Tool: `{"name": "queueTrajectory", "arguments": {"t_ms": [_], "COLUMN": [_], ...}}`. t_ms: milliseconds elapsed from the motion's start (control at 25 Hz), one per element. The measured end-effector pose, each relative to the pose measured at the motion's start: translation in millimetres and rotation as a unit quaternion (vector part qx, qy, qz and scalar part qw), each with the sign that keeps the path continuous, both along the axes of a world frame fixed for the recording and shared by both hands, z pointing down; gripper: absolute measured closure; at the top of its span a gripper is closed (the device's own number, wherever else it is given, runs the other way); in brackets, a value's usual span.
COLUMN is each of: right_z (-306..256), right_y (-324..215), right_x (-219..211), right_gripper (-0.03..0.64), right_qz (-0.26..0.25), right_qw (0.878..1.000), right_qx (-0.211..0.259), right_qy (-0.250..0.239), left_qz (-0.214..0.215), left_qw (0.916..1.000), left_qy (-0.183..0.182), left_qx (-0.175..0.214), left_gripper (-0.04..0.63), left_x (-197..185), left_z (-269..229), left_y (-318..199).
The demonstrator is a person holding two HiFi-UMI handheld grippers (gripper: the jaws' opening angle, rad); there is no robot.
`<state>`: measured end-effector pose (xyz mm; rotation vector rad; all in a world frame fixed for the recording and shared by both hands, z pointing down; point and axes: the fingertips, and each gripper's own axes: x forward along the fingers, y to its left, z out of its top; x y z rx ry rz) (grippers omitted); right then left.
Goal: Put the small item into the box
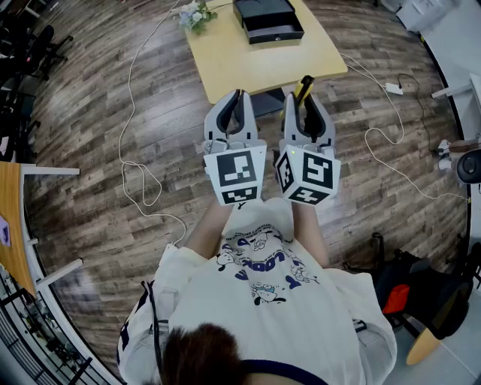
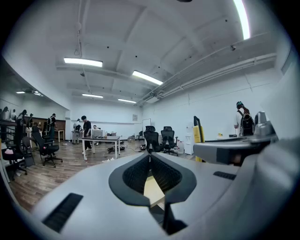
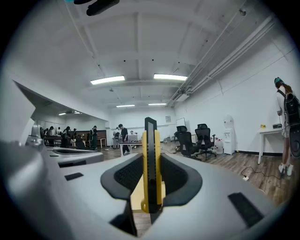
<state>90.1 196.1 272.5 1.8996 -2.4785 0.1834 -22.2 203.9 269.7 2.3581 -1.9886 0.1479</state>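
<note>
A yellow and black utility knife (image 1: 304,87) (image 3: 150,164) stands upright between the pads of my right gripper (image 1: 304,96) (image 3: 151,161), which is shut on it. The blade housing pokes out past the fingertips. My left gripper (image 1: 239,98) (image 2: 150,158) is beside it on the left, its fingertips touching, with nothing between them. Both grippers are held level in front of the person's chest, short of the near edge of the light wooden table (image 1: 225,56). An open black box (image 1: 267,19) sits at the far end of that table.
A small bunch of flowers (image 1: 196,13) lies at the table's far left corner. White cables (image 1: 140,174) and a power strip (image 1: 393,88) trail over the wood floor. Office chairs (image 2: 159,138), desks and several people stand in the room beyond.
</note>
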Motion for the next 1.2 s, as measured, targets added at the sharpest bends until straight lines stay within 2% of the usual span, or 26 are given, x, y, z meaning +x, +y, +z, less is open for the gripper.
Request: {"name": "queueTrajectory", "arguments": {"t_ms": [640, 1200], "right_z": [7, 18], "right_y": [-31, -109], "right_x": [2, -17], "right_gripper": [0.488, 0.488], "right_qz": [-0.004, 0.002], "right_qw": [1.0, 1.0], "right_qx": [-0.011, -0.027], "right_qy": [-0.004, -0.007], "left_qz": [-0.001, 0.014], "left_qw": [1.0, 0.9999], "left_qy": [0.001, 0.003], "left_qx": [-0.006, -0.008], "left_gripper": [0.571, 0.571], "left_x": [5, -11], "left_z": [0, 4], "left_y": [-29, -110]}}
